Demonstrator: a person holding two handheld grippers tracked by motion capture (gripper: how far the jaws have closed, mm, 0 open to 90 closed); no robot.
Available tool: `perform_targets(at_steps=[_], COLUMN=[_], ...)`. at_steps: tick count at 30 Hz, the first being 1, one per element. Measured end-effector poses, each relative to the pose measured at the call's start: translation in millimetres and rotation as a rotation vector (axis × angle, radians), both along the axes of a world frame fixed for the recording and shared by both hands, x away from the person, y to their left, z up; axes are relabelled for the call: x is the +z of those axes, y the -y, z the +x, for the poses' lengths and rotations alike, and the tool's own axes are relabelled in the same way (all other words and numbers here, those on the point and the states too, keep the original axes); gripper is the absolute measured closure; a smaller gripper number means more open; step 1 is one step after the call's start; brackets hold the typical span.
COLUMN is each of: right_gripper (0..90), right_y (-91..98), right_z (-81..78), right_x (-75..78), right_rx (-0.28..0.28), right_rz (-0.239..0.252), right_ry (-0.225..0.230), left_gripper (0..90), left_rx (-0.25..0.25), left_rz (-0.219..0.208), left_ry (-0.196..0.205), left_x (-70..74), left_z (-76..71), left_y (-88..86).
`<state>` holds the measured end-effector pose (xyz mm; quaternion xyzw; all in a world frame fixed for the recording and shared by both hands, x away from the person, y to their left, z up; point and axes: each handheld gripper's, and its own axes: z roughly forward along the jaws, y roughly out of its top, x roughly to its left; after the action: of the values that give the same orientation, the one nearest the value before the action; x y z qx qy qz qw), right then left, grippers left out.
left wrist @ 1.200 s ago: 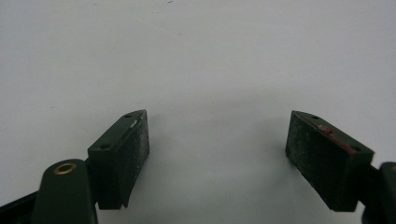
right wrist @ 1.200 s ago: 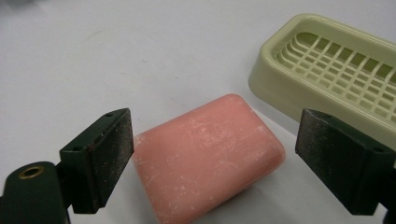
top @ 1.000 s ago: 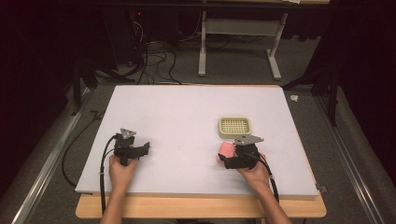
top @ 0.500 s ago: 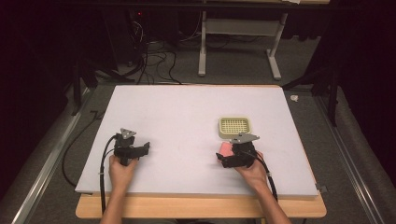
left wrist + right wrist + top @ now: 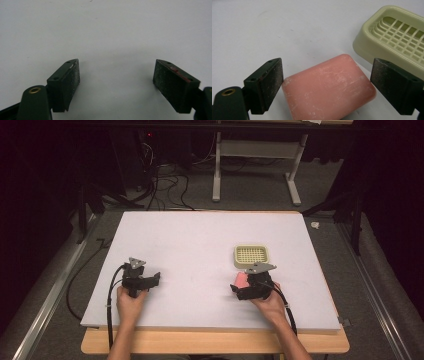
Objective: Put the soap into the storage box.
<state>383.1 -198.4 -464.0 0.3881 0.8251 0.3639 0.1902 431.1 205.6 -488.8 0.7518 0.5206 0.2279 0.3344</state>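
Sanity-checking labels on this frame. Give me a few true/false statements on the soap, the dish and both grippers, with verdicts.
1. The pink soap bar lies between the right gripper's open jaws. True.
2. The soap bar sits inside the soap dish. False: it lies on the white table, beside the dish, which is empty.
3. The left gripper is shut on a sponge. False: its jaws stand wide apart with bare table between them.
4. In the high view, the dish lies farther from the person than the right gripper. True.
5. The soap dish has a solid flat bottom. False: a grid of openings shows inside it.
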Motion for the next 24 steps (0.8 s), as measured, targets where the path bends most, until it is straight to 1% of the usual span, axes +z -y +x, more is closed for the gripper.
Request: perform_targets(at_steps=[7,10,12,13,14,15,18,19,24], right_gripper=[11.9,11.8,11.9,11.8,11.8,11.8,11.8,11.8,11.8], right_y=[-0.3,1.7,2.8,3.4,3.4,4.1,4.9,4.6,1.1], right_z=[0.6,-2.3,-4.3,-4.9,-4.9,-4.9,-4.2,-3.4,-1.3], right_x=[0.6,3.5,5.0,5.2,5.2,4.4,3.4,3.2,0.2], right_rx=[0.014,0.018,0.018,0.024,0.024,0.028,0.027,0.028,0.028], right_rz=[-0.01,-0.003,-0.008,-0.02,-0.02,-0.043,-0.038,-0.039,-0.057], right_ry=[0.0,0.015,0.021,0.023,0.023,0.019,0.014,0.019,0.007], left_gripper=[22.1,22.1,22.1,22.1,22.1,22.1,22.1,22.1,22.1], left_rx=[0.0,0.0,0.0,0.0,0.0,0.0,0.0,0.0,0.0], left_rz=[0.0,0.0,0.0,0.0,0.0,0.0,0.0,0.0,0.0], left_ry=[0.0,0.0,0.0,0.0,0.0,0.0,0.0,0.0,0.0], left_x=[0.0,0.0,0.0,0.0,0.0,0.0,0.0,0.0,0.0], left_z=[0.0,0.0,0.0,0.0,0.0,0.0,0.0,0.0,0.0], left_y=[0.0,0.0,0.0,0.0,0.0,0.0,0.0,0.0,0.0])
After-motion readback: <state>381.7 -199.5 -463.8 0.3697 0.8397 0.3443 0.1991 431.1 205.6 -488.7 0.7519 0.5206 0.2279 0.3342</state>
